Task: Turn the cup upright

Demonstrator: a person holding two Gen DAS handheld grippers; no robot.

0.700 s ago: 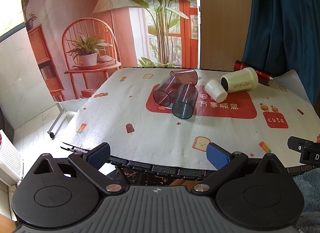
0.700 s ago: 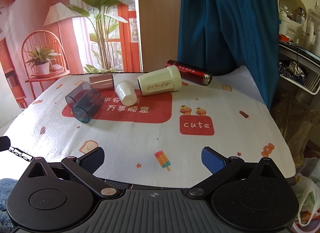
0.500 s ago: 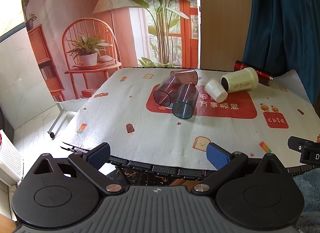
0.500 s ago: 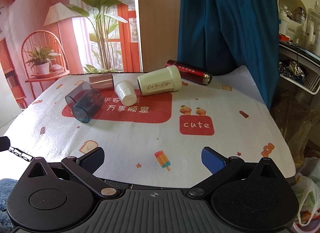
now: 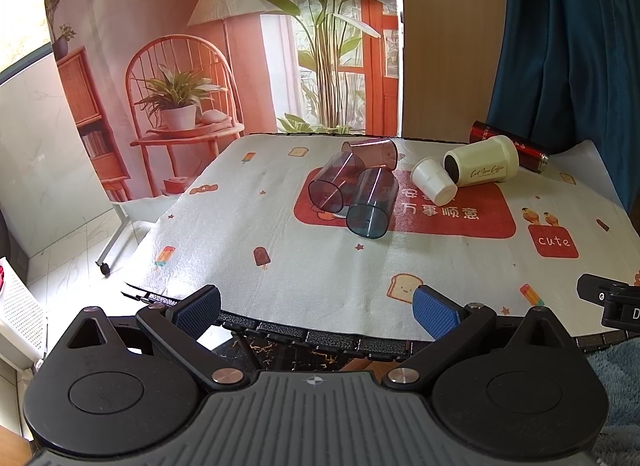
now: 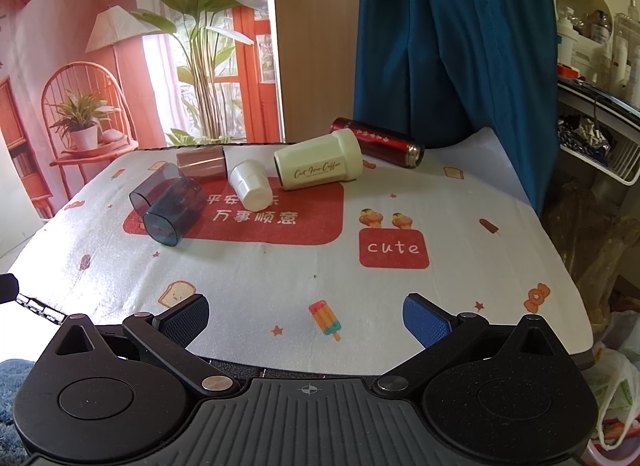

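Printed mat [image 6: 280, 278] over a table, photo backdrop and blue curtain behind.

Left gripper [image 5: 316, 308]: blue pads spread wide, nothing between them, held at the near table edge. Right gripper [image 6: 306, 316]: likewise spread and empty, hovering above the near strip of mat.

Beyond the fingers, well apart from both: six vessels, all lying on their sides near the far middle. Teal tumbler [image 5: 372, 203] nearest, mouth toward the cameras, long axis running roughly away from the fingers; touching or just beside a purple tumbler [image 5: 334, 183], with a pink tumbler [image 5: 374, 151] behind. Small white cup [image 5: 434, 181] just right of them, beside a cream coffee cup [image 5: 482, 165], and a red flask [image 5: 510, 141] at the back.

Judgement: no cup upright yet; task not begun. Teal tumbler ahead and slightly right of the left fingers, ahead and well left of the right fingers; left gripper judged the nearer. Which cup is intended: cannot tell.
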